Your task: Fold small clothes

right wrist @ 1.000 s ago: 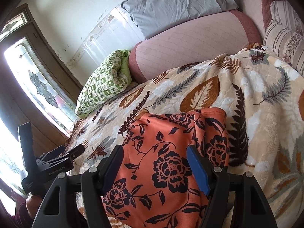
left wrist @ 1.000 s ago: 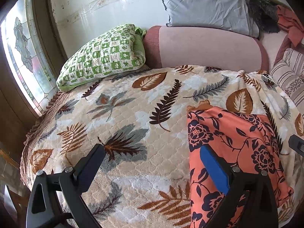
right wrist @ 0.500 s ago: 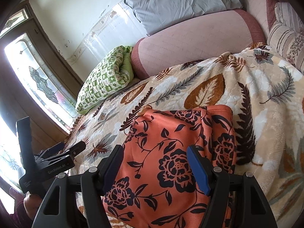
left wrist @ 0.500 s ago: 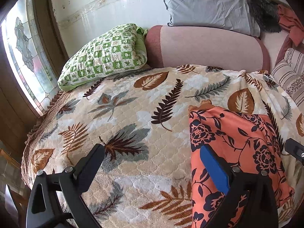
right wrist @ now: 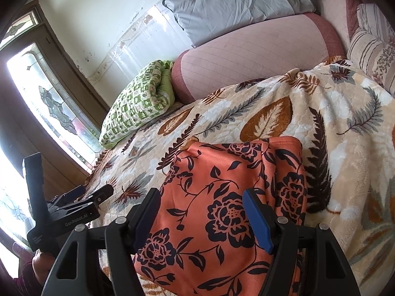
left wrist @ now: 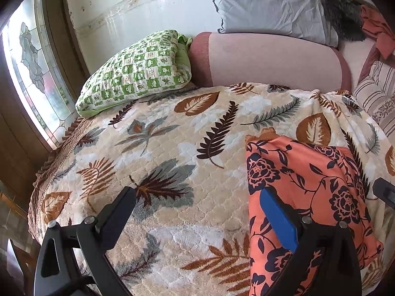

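An orange garment with dark flowers (left wrist: pixel 308 187) lies folded on the leaf-print blanket (left wrist: pixel 172 148), at the right in the left wrist view and central in the right wrist view (right wrist: pixel 217 197). My left gripper (left wrist: pixel 197 212) is open and empty, its blue finger over the garment's left edge. My right gripper (right wrist: pixel 201 212) is open and empty just above the garment's near part. The left gripper also shows at the left of the right wrist view (right wrist: pixel 74 209).
A green checked pillow (left wrist: pixel 138 69) and a pink bolster (left wrist: pixel 266 59) lie at the blanket's far side, with a grey pillow (left wrist: pixel 269 7) behind. Striped cushions (left wrist: pixel 377 93) sit at the right. A stained-glass window (left wrist: pixel 32 69) is at the left.
Both grippers have drawn back slightly from the garment; the garment lies still. Both stay open.
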Motion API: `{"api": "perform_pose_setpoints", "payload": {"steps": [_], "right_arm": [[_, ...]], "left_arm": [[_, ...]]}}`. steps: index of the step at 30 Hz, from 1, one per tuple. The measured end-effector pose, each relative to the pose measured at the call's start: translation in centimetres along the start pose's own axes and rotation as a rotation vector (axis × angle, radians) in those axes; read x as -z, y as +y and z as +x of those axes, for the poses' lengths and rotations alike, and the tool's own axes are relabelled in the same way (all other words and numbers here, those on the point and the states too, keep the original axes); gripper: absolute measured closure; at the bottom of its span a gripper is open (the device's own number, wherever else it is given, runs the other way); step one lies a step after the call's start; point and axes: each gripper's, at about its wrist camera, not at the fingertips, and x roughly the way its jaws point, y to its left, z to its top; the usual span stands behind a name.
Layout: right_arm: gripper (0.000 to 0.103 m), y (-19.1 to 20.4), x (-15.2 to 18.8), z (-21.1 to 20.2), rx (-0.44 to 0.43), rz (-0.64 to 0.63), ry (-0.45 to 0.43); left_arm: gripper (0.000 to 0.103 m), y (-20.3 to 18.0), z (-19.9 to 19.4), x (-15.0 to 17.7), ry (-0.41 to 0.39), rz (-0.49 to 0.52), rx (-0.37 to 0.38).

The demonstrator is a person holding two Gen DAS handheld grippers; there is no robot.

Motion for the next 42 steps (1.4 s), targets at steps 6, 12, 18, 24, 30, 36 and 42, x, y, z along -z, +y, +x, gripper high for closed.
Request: {"api": "perform_pose_setpoints", "payload": {"steps": [6, 12, 18, 24, 30, 36, 42], "right_arm": [[0.031, 0.06, -0.01, -0.1, -0.003, -0.003, -0.001], [0.031, 0.16, -0.12, -0.09, -0.004, -0.008, 0.003], [0.031, 0.19, -0.04, -0.03, -0.003, -0.007, 0.004], [0.031, 0.07, -0.09, 0.08, -0.005, -0.006, 0.007], [0.031, 0.06, -0.1, 0.12, -0.003, -0.009, 0.006], [0.031, 0.07, -0.08, 0.08, -0.003, -0.008, 0.006], [0.031, -0.21, -0.08, 0.05, 0.0, -0.007, 0.011]], "left_arm": [[0.003, -0.1, -0.04, 0.07, -0.001, 0.002, 0.001], [0.003, 0.09, 0.01, -0.02, -0.001, -0.003, -0.002], [0.003, 0.17, 0.12, -0.02, 0.0, -0.001, 0.001], [0.003, 0.13, 0.17, 0.03, 0.0, 0.001, 0.001], [0.003, 0.12, 0.28, 0.07, 0.005, -0.001, 0.003], [0.003, 0.1, 0.45, 0.1, 0.005, 0.004, 0.006], [0.003, -0.11, 0.58, 0.13, 0.006, 0.01, 0.011]]}}
